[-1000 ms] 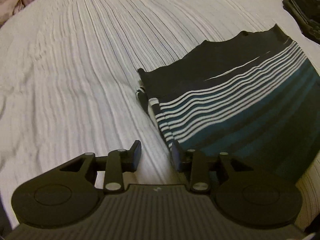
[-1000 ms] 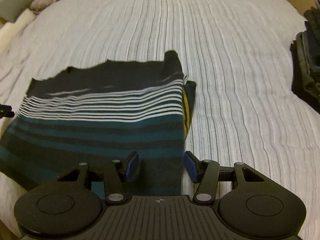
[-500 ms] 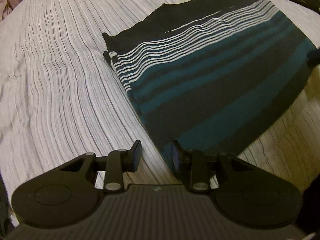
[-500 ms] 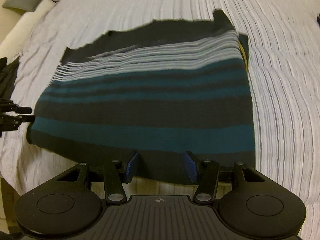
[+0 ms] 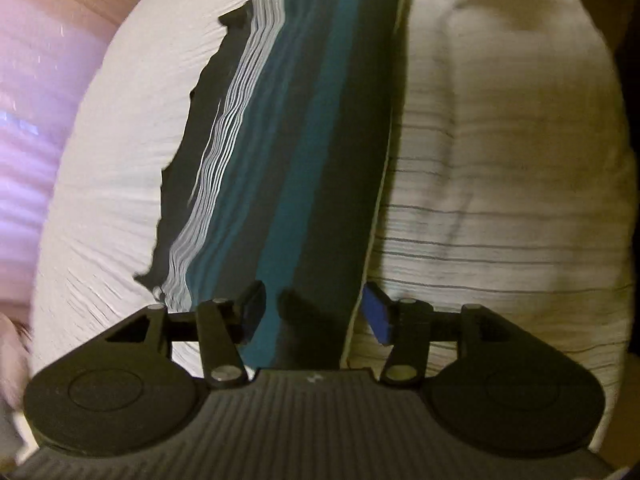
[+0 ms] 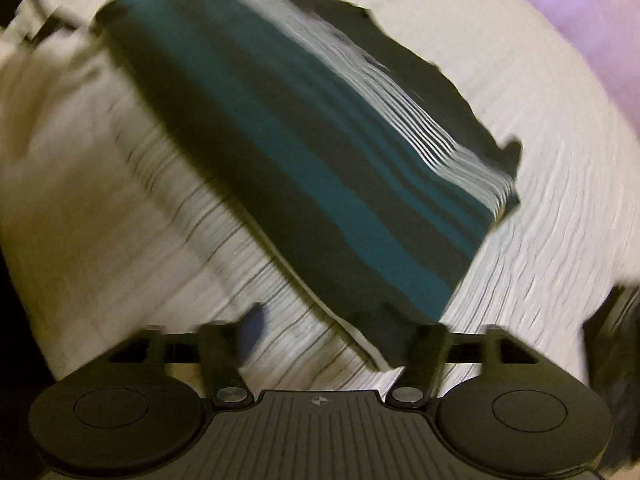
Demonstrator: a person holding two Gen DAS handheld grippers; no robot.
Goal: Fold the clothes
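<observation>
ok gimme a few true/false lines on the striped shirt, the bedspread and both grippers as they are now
1. The striped shirt lies folded on the white bedspread. True.
2. The left gripper is clamped shut on the shirt. False: its jaws have just been opening and stand apart over the shirt's near end.
3. The shirt is plain red. False: it has dark, teal and thin white stripes.
4. The right gripper is open, its jaws having just widened, near a shirt corner. True.
5. The shirt hangs in the air. False: it rests flat.
</observation>
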